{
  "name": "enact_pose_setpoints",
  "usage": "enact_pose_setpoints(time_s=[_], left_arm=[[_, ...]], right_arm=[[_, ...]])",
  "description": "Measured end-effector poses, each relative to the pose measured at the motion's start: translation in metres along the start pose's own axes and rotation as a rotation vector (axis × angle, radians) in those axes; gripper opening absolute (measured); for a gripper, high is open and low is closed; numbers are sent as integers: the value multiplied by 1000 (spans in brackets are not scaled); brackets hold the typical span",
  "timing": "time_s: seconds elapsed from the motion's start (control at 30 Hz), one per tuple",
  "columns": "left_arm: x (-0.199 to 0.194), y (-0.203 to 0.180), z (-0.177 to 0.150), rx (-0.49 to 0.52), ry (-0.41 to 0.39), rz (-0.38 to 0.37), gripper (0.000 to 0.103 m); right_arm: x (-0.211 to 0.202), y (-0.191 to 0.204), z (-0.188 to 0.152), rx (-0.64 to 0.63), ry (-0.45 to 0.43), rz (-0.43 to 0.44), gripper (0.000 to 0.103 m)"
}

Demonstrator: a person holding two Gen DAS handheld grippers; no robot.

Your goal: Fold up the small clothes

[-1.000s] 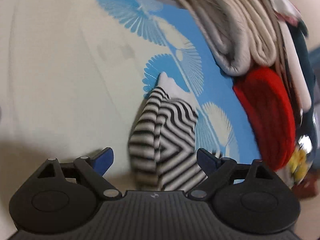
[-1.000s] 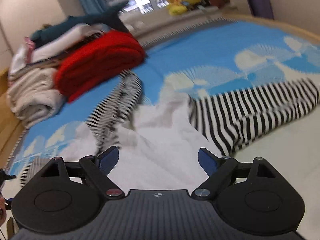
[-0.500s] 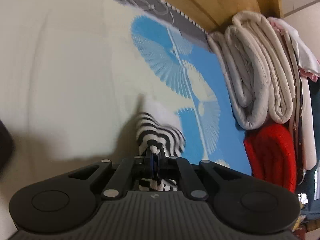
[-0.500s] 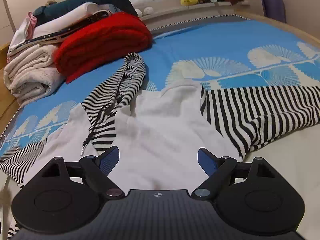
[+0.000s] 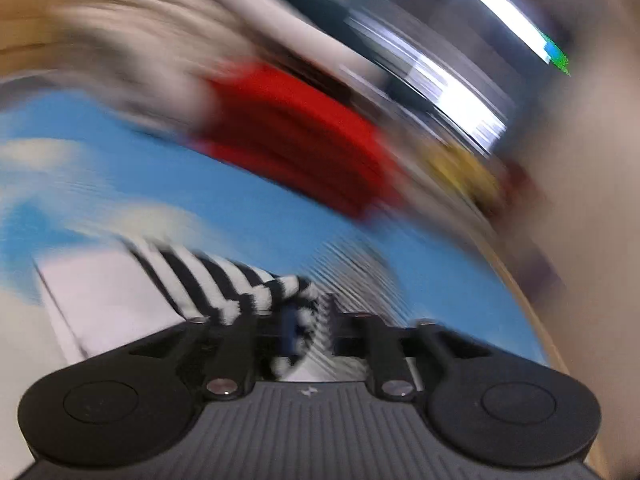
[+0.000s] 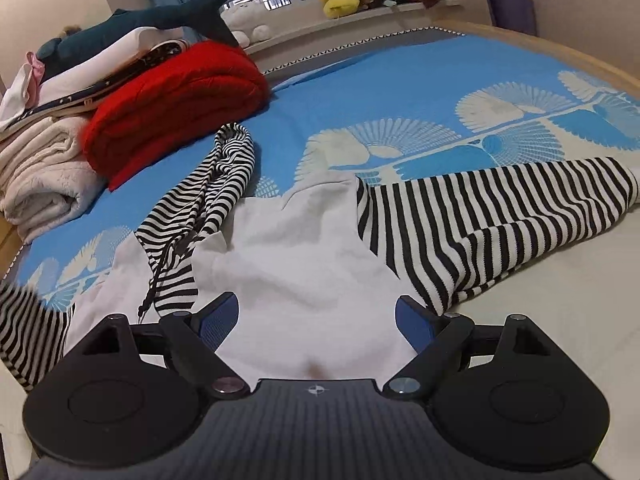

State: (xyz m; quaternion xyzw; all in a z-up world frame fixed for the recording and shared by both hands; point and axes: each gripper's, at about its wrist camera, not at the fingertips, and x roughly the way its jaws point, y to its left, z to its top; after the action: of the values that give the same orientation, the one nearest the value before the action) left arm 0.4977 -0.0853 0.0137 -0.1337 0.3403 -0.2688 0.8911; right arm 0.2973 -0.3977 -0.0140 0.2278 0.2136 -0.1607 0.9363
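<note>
**Sleeve pinched for the fold**

Left claw [image 5: 298, 330] pressed together on the striped sleeve [image 5: 224, 280], gripped at the cuff for carrying across the body. Right claw [image 6: 316, 322] spread, hovering over the hoodie [image 6: 304, 264] lying flat on the bed [image 6: 400, 92], free to pin it

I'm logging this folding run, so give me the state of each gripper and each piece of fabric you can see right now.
left gripper: shut on the striped sleeve, view motion-blurred.
right gripper: open, holding nothing, over the hoodie's white body.
hoodie: unfolded, spread on the bed, hood crumpled.
other striped sleeve: stretched out flat to the side.
red blanket: folded.
cream blanket: folded, beside the red one.
</note>
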Motion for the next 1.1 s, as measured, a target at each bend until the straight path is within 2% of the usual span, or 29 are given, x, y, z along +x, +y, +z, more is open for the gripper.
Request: enact_pose_setpoints(time_s=[0.03, 0.07, 0.1, 0.17, 0.23, 0.37, 0.5, 0.57, 0.63, 0.67, 0.73, 0.83, 0.87, 0.93, 0.97, 1.03, 1.1], left_arm=[[19, -26, -18, 75, 112, -69, 96], [37, -51, -41, 148, 228, -92, 102], [50, -69, -65, 228, 290, -67, 102], [56, -83, -94, 358, 322, 26, 102], [48, -71, -102, 390, 341, 106, 102], [6, -19, -82, 249, 307, 241, 103], [-26, 32, -61, 122, 171, 469, 103], [-22, 59, -57, 65, 135, 527, 103], [-7, 82, -55, 23, 152, 549, 103], [4, 93, -57, -8, 197, 538, 103], [18, 106, -57, -50, 259, 499, 103], [33, 116, -58, -64, 293, 473, 103], [31, 115, -61, -59, 305, 469, 103], [33, 115, -65, -34, 336, 483, 103], [31, 116, -65, -17, 348, 500, 103], [32, 119, -68, 16, 341, 554, 103], [34, 124, -72, 38, 357, 608, 103]], right_arm=[[0, -1, 1, 4, 3, 1, 87], [0, -3, 2, 11, 8, 4, 87], [0, -4, 3, 16, 12, 9, 87], [-4, -8, 7, 30, 10, 21, 86], [-9, -14, 11, 53, 1, 31, 87], [-13, -20, 14, 77, 11, 71, 87], [-11, -16, 16, 113, 27, 148, 87], [-6, -10, 16, 138, 40, 218, 87], [3, -1, 15, 158, 71, 286, 87], [9, 4, 15, 165, 84, 305, 87], [27, 15, 19, 171, 108, 316, 88], [71, 33, 26, 183, 189, 312, 88], [86, 39, 26, 188, 221, 315, 84], [112, 55, 27, 147, 283, 341, 16], [118, 68, 26, 62, 302, 331, 6], [110, 87, 26, -116, 234, 256, 7], [106, 84, 27, -196, 175, 189, 7]])
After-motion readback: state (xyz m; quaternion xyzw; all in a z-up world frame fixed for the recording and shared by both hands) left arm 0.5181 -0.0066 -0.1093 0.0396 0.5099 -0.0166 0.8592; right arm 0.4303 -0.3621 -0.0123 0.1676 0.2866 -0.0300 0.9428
